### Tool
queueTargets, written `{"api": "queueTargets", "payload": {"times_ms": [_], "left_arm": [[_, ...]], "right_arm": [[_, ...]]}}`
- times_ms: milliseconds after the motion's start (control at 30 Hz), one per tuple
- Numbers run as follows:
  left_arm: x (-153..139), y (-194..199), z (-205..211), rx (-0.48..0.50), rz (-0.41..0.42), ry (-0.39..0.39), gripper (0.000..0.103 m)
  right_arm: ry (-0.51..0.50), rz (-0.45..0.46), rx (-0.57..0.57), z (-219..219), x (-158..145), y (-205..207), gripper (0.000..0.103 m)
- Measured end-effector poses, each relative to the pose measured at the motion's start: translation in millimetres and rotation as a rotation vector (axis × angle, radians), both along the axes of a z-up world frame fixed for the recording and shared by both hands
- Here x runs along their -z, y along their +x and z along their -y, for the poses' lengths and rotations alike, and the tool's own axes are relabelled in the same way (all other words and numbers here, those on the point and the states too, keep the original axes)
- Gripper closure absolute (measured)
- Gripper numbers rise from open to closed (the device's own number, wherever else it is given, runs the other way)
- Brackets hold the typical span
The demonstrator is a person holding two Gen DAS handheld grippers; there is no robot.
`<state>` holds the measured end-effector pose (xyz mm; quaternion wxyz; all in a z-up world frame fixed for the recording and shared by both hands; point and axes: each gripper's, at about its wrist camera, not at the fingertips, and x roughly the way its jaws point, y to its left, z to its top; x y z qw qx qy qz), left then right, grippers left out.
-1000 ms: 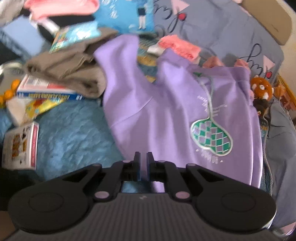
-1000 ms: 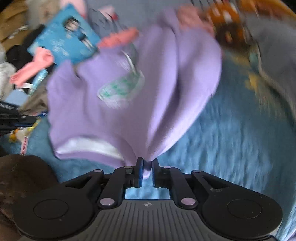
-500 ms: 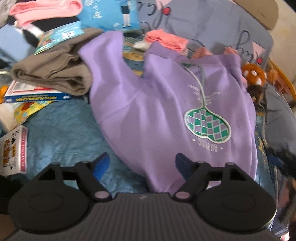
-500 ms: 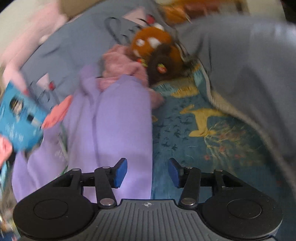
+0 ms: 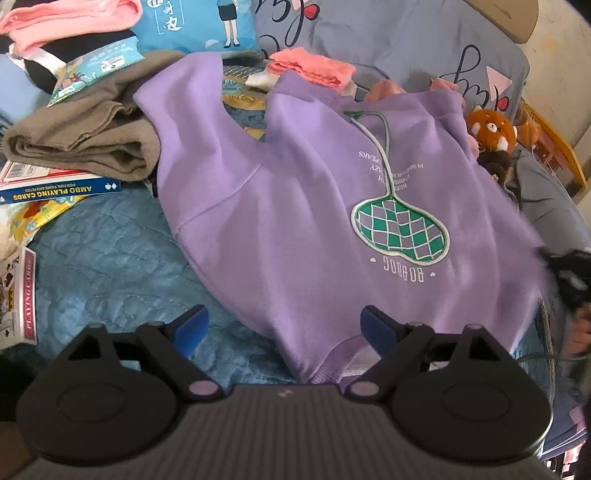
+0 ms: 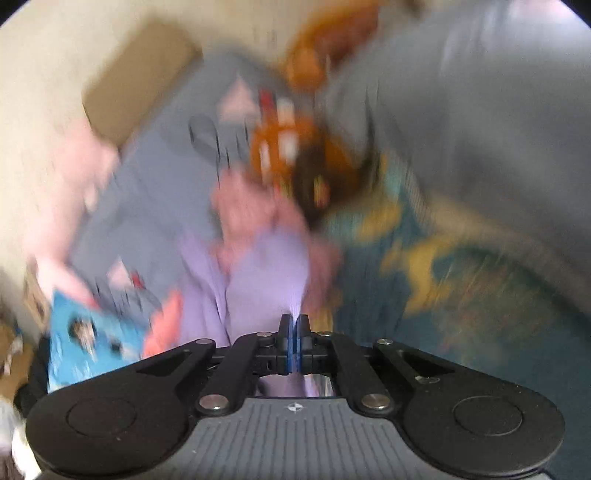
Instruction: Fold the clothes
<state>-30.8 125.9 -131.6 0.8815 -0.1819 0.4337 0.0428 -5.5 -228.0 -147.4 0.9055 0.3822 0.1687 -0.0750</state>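
Observation:
A purple sweatshirt (image 5: 303, 206) with a green checked pear patch lies front-up on the blue bedspread (image 5: 103, 266), one sleeve reaching up left over a brown garment. My left gripper (image 5: 282, 326) is open just above the sweatshirt's hem, which lies between its blue pads. My right gripper (image 6: 294, 332) is shut in a heavily blurred view, with purple sweatshirt cloth (image 6: 273, 273) right at its tips; whether cloth is pinched between them I cannot tell. The right gripper also shows as a dark blur at the sweatshirt's right edge in the left wrist view (image 5: 565, 266).
A folded brown garment (image 5: 85, 140) lies at left over playing-card boxes (image 5: 55, 188). Pink clothes (image 5: 310, 66), a blue cartoon pillow (image 5: 199, 22) and a grey pillow (image 5: 406, 40) sit behind. A red-panda plush (image 5: 491, 129) and a grey blanket (image 5: 550, 206) are at right.
Both grippers let go of the sweatshirt hem and opened. The left stays open over the hem; the right swung toward the sweatshirt's right side and has shut again.

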Motion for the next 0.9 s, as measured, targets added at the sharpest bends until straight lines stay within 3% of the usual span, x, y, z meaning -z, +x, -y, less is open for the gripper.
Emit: {"api": "queueTargets", "payload": {"times_ms": [67, 133, 200, 267, 300, 400, 433, 567, 667, 800, 900], "left_arm": [[-0.5, -1.4, -1.2, -0.004, 0.004, -0.004, 0.012], [0.3, -2.1, -3.0, -0.007, 0.005, -0.011, 0.011], [1.0, -1.9, -3.4, -0.006, 0.0, -0.014, 0.011], [1.4, -2.5, -3.7, -0.005, -0.002, -0.018, 0.011], [1.2, -3.4, -3.8, -0.004, -0.002, -0.02, 0.011], [0.4, -6.3, -5.2, -0.009, 0.005, -0.018, 0.011], [0.2, -6.9, -6.0, -0.013, 0.005, -0.02, 0.011], [2.8, -6.9, -10.9, -0.035, -0.002, -0.03, 0.011], [5.6, -7.1, -14.0, -0.05, -0.007, -0.033, 0.011], [8.8, -7.4, -17.9, -0.067, -0.013, -0.045, 0.01], [10.4, -8.2, -20.6, -0.073, -0.015, -0.052, 0.01]], "right_arm": [[-0.045, 0.036, 0.098, 8.6, -18.3, -35.8, 0.101], [-0.104, -0.015, 0.202, 9.5, -16.4, -61.7, 0.101], [-0.146, -0.173, 0.26, 8.6, 6.3, -66.5, 0.101], [-0.071, -0.352, 0.257, 15.6, 39.5, -61.2, 0.101], [-0.033, -0.385, 0.253, 16.5, 50.6, -61.5, 0.101], [-0.017, -0.395, 0.259, 9.8, 60.0, -64.5, 0.097], [-0.038, -0.388, 0.265, 6.3, 56.4, -64.7, 0.092], [-0.156, -0.33, 0.316, 1.2, 34.3, -73.3, 0.09], [-0.248, -0.302, 0.128, -21.2, 23.0, -73.0, 0.083], [-0.384, -0.31, -0.364, -80.8, 26.8, -67.2, 0.08], [-0.418, -0.382, -0.496, -110.0, 41.3, -64.9, 0.079]]}}
